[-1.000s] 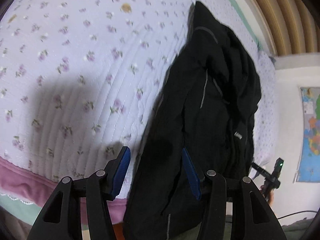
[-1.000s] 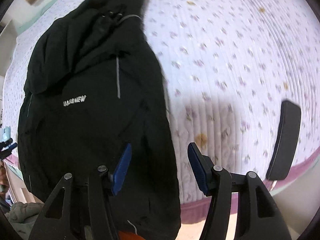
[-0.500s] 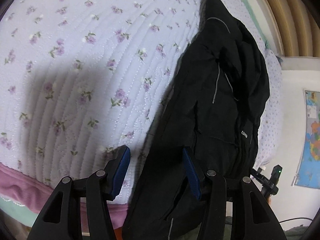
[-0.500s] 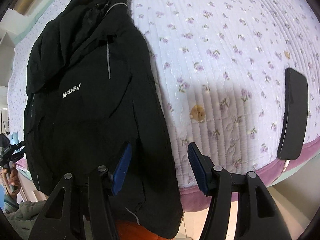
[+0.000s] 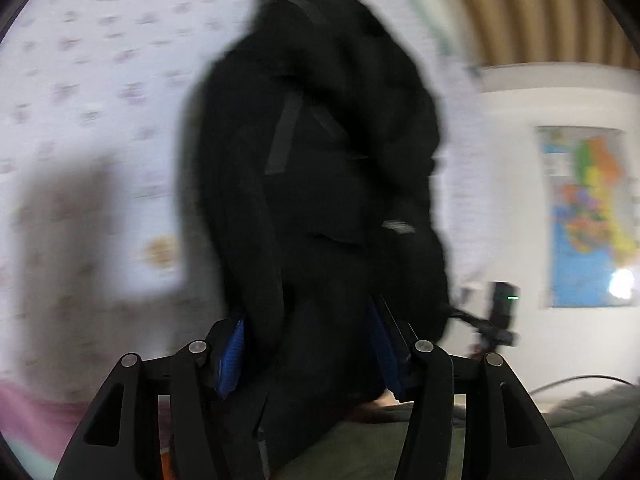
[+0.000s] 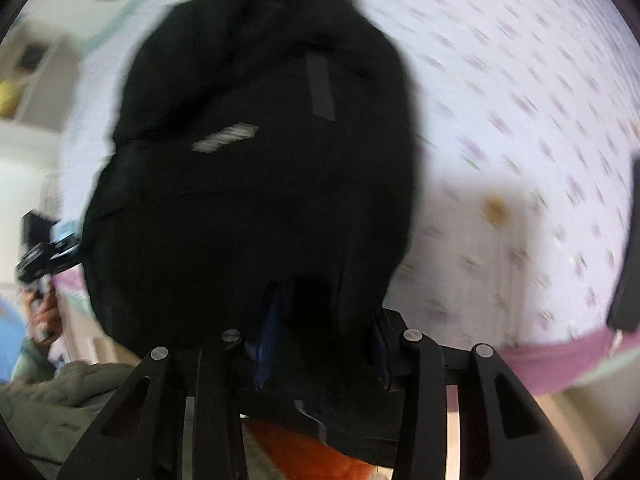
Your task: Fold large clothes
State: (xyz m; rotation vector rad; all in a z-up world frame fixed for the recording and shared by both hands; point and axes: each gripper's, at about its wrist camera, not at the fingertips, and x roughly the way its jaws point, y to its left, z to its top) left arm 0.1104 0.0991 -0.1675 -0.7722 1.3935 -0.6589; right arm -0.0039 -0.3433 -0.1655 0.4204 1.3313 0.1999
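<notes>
A black hooded jacket [image 5: 320, 168] lies lengthwise on a lilac floral quilt [image 5: 100, 100], hood far, hem hanging over the near bed edge. It also shows in the right wrist view [image 6: 256, 160]. My left gripper [image 5: 308, 348] is open, its blue pads straddling the jacket's lower part, cloth between them. My right gripper [image 6: 324, 344] is open too, pads either side of the hem. Both views are motion-blurred.
The quilt [image 6: 520, 120] has a pink border [image 6: 560, 364] at the near edge. A black pad-like object [image 6: 628, 248] lies at the right. A hand holds a camera device [image 6: 44, 248] at the left. A wall map [image 5: 588, 216] hangs to the right.
Both grippers have moved forward and down onto the jacket's lower end; cloth now sits between each pair of pads. The jaws stay spread. The jacket fills more of both views.
</notes>
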